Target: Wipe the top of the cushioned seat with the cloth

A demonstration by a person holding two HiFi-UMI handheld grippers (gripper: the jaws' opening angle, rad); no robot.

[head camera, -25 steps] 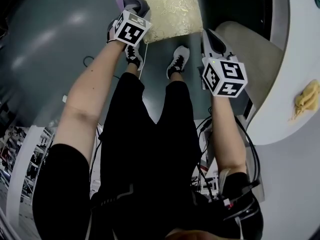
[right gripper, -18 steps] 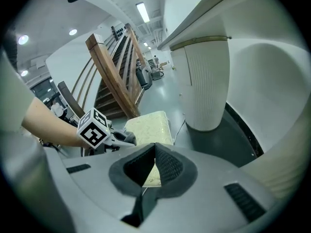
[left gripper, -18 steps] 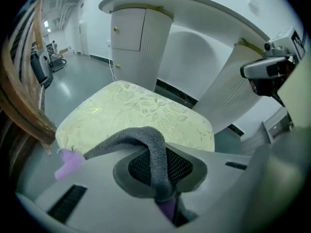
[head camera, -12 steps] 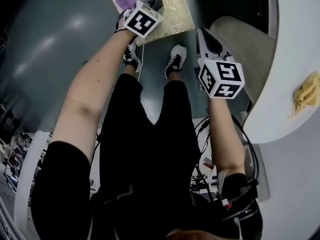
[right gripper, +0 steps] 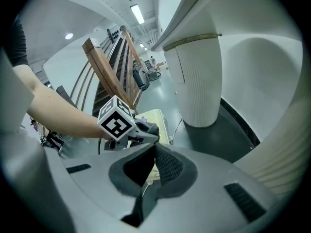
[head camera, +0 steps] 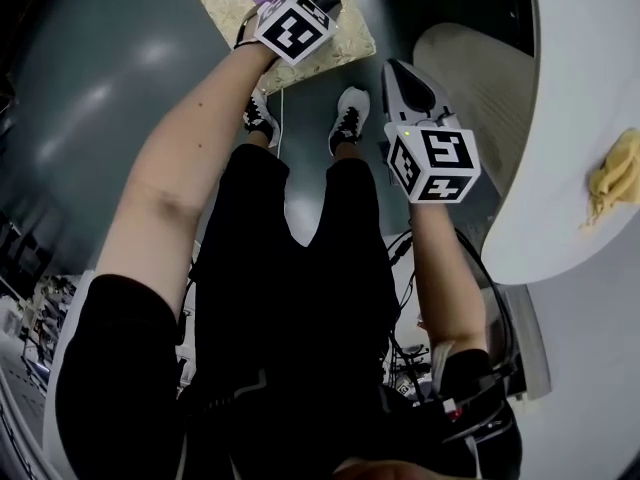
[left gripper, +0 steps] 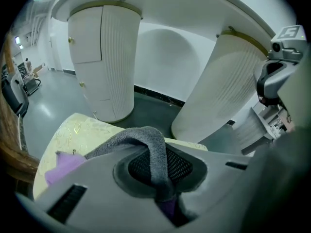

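While the left gripper (left gripper: 158, 177) is pinching the cloth (left gripper: 146, 140) over the seat (left gripper: 77, 130), the right gripper (right gripper: 151, 164) is hanging closed, empty, well aside.

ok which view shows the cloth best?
Left gripper view: the cloth fills the middle, its grey fold pinched in the left gripper over the cushion. Head view shows only a purple bit beyond the gripper; right gripper view, a small distant scrap.
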